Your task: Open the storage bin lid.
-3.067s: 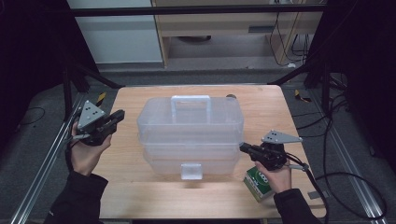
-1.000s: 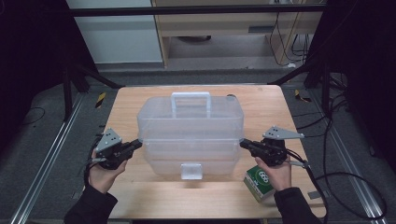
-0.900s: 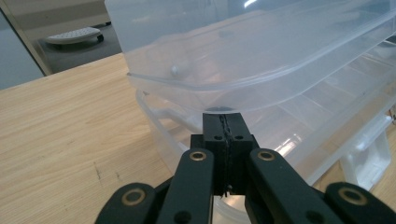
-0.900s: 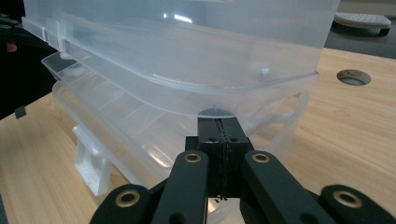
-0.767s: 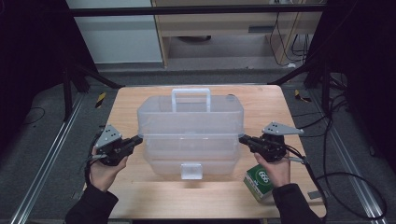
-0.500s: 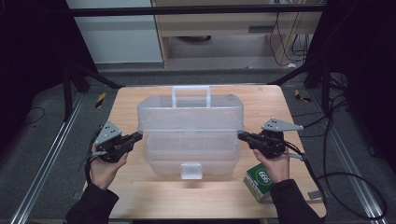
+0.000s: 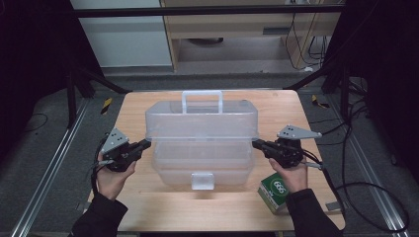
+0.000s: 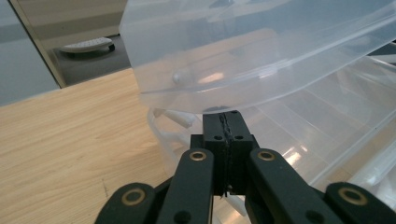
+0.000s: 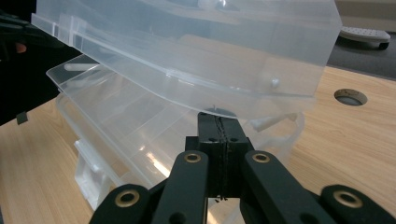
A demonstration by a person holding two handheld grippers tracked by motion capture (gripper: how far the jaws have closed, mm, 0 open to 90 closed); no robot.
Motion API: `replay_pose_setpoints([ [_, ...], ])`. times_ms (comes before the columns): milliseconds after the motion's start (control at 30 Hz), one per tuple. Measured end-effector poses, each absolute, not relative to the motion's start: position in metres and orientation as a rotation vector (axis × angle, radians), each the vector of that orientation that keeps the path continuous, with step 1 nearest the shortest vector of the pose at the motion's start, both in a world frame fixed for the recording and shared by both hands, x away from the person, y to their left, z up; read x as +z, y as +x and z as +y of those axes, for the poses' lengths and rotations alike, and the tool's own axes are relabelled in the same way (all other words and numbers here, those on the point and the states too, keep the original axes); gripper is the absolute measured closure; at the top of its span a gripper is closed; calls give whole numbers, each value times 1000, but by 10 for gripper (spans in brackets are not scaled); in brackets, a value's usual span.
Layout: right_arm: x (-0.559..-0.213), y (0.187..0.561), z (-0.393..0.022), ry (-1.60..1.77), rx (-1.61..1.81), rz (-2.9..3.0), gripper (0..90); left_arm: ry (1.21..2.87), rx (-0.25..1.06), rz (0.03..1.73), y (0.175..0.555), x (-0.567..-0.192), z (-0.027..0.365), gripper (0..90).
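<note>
Lifting the lid of the clear storage box (image 7: 201, 143) at mid-bench

Left gripper (image 7: 144, 144) and right gripper (image 7: 256, 143), jaws clenched on nothing, wedge their tips under the lid (image 7: 201, 120) ends, one each side, likely so it tilts open evenly off the base (image 7: 202, 165).

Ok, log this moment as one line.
left gripper: shut, under lid end | right gripper: shut, under other end | lid: raised off box

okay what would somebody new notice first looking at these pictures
A big clear plastic storage box with a handle sits mid-table, its lid lifted off the base. The left gripper and right gripper, fingers shut, press under the lid's two ends. A green carton lies by the right hand.
</note>
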State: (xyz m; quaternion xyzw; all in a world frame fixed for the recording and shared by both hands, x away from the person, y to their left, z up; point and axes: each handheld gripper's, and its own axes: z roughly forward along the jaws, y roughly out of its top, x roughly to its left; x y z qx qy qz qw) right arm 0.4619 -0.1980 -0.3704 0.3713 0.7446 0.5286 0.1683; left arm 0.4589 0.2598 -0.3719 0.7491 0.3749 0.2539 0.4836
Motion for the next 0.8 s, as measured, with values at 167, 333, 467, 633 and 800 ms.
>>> replay_pose_setpoints([
  [167,-371,461,-198,1051,1495,2120,900,1849,649,926,458,-376,260,856],
  [333,-370,461,-198,1052,1494,2124,900,1828,688,967,461,-382,268,746],
  [467,-370,462,-197,1050,1494,2128,900,1796,718,954,464,-380,267,630],
  [633,-369,462,-197,1053,1491,2128,900,1783,721,944,468,-380,261,568],
  [800,-370,463,-196,1052,1492,2132,900,1784,727,919,474,-381,256,550],
])
